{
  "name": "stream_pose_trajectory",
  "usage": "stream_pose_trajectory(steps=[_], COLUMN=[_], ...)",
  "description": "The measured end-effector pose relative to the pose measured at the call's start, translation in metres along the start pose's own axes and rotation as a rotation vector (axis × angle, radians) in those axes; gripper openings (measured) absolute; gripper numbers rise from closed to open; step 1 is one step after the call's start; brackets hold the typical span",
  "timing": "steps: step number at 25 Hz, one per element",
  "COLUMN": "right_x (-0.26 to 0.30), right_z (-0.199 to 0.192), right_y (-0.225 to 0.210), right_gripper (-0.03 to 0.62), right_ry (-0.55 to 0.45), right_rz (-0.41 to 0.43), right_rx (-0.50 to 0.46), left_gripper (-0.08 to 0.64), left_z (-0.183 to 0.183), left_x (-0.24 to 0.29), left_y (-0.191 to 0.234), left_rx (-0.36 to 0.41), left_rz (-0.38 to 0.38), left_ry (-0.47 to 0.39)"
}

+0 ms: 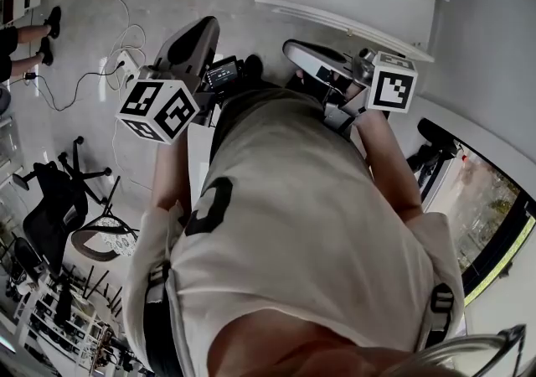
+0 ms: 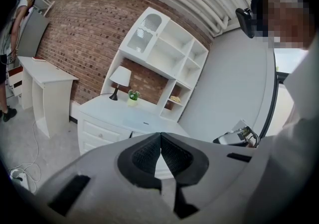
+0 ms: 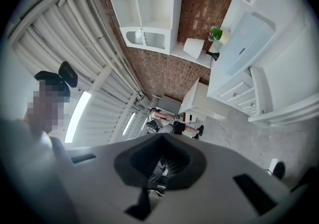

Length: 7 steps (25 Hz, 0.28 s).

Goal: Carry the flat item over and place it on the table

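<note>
my left fingers (image 2: pixel 144 156) are pressed together, rubber pad against rubber pad, with nothing between them. my right fingers (image 3: pixel 134 161) are closed the same way and just as empty; only far-off room shows through the small slit between them. i hold both tools up in front of my chest.

the only thing i see that fits the task is a pale thin rectangular sheet (image 2: pixel 141 118). it lies flat on the white counter with drawers (image 2: pixel 99 131), in front of the small green plant (image 2: pixel 132 96) and the white table lamp (image 2: pixel 120 77). i cannot tell its material from here.

i judge it light and thin, perhaps a little bendy, and smooth enough to slip. it seems to lie flush on the top, so there is no gap for a pad to get under it. i would draw it toward the counter's front edge until one side overhangs, then pinch that side. my other fingers would take the opposite edge so it does not sag or swing while i carry it.

the sheet is well apart from both pairs of fingers. in the left gripper view it sits just above the closed tips but far off. in the right gripper view it shows far away at the upper right. the narrow white counter (image 2: pixel 47 76) by the brick wall may be where it goes.
</note>
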State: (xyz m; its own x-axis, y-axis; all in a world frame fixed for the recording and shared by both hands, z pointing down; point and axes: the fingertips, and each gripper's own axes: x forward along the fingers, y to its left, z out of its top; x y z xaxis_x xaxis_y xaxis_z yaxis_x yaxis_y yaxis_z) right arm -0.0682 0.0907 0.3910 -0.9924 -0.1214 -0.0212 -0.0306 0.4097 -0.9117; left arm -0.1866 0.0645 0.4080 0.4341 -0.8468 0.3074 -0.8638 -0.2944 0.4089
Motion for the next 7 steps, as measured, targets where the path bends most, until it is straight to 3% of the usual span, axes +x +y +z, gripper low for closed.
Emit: stream_pose_trajectory(steps=[7], right_x=[-0.015], right_z=[0.008], right_y=[-0.006], right_gripper=[0.011], right_ry=[-0.006], right_rz=[0.008], right_rx=[0.009], left_gripper=[0.020], left_z=[-0.006], left_x=[0.014], left_y=[-0.014], left_rx=[0.009], left_rz=[0.013], left_ry=[0.031])
